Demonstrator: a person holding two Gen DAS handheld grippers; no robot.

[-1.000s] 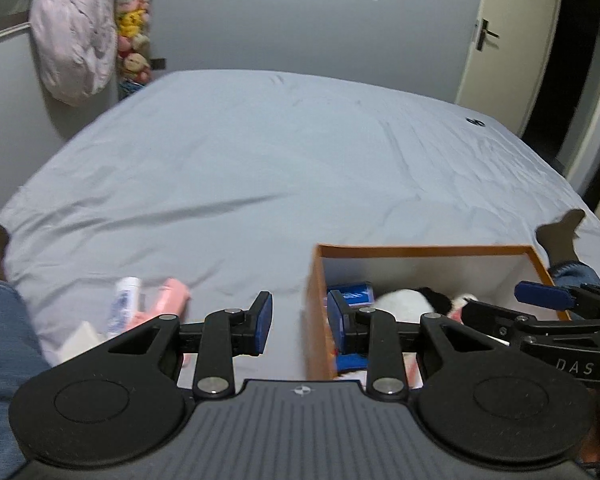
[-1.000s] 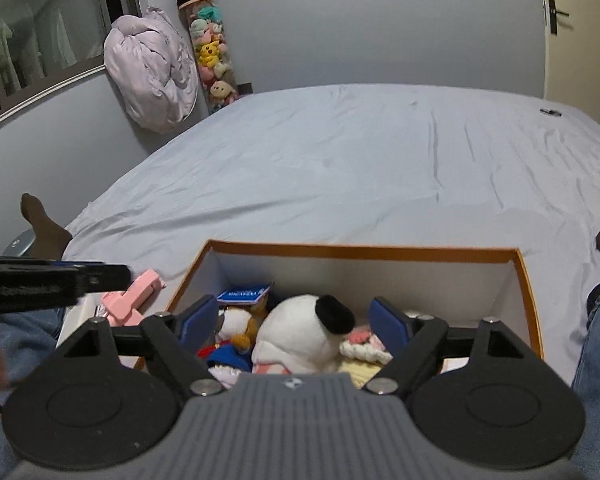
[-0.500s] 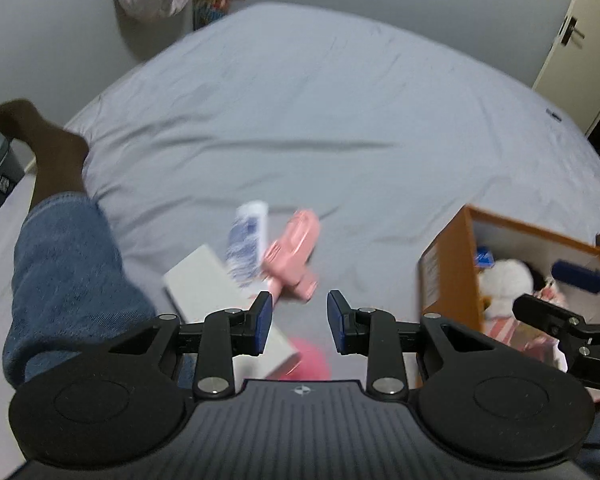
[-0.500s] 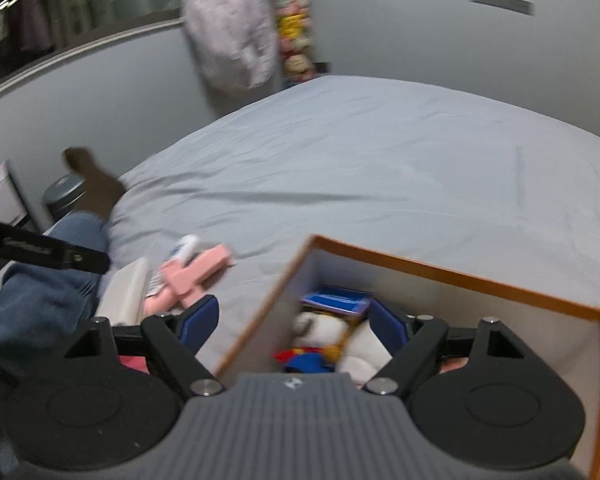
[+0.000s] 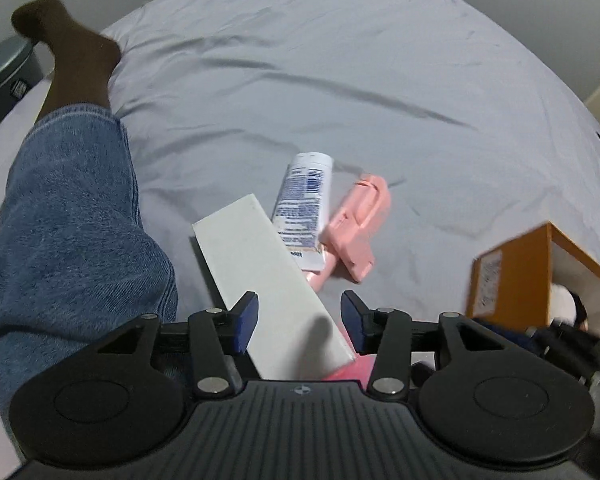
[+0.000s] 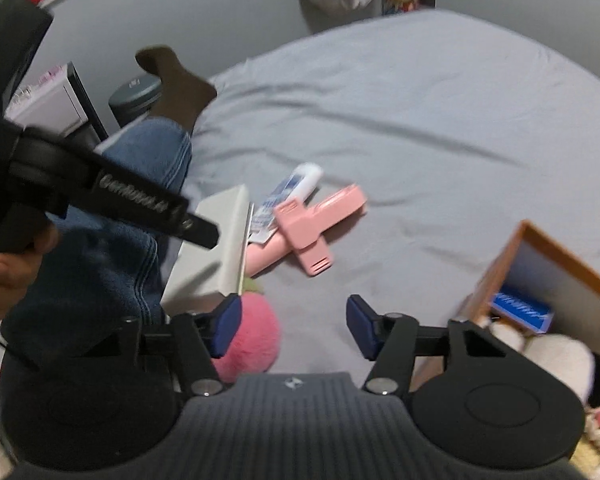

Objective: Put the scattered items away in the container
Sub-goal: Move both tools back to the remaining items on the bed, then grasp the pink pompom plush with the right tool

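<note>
Several loose things lie in a cluster on the grey bedsheet (image 5: 340, 60), with a jeans-clad leg (image 5: 72, 216) and dark sock (image 5: 72, 52) of the person stretched along the left edge. Next to the knee lies a long white box (image 5: 268, 280), its long axis running from upper left, away from the camera, down toward the lower right in the left wrist view; the left gripper (image 5: 300, 322) hangs over its near end, jaws opening, the box between the blue pads without being clearly pinched. Against the box's right side lies a white tube (image 5: 304, 208), cap end pointing away up the bed, crimped end toward the camera; its blue printed label is too blurred to read. Touching the tube on the right is a pink plastic gadget (image 5: 356, 224), its long axis slanting the same way, with a stub branching off near its lower end. A fluffy pink ball (image 6: 252, 336) sits just under the box's near end. The right gripper (image 6: 294, 326) hovers above bare sheet beside that ball, jaws closing with nothing between them. Far right stands the orange cardboard container (image 5: 512, 276), a small unreadable label on its side, already holding a blue packet (image 6: 520, 312) and a white plush toy (image 6: 556, 364).
</note>
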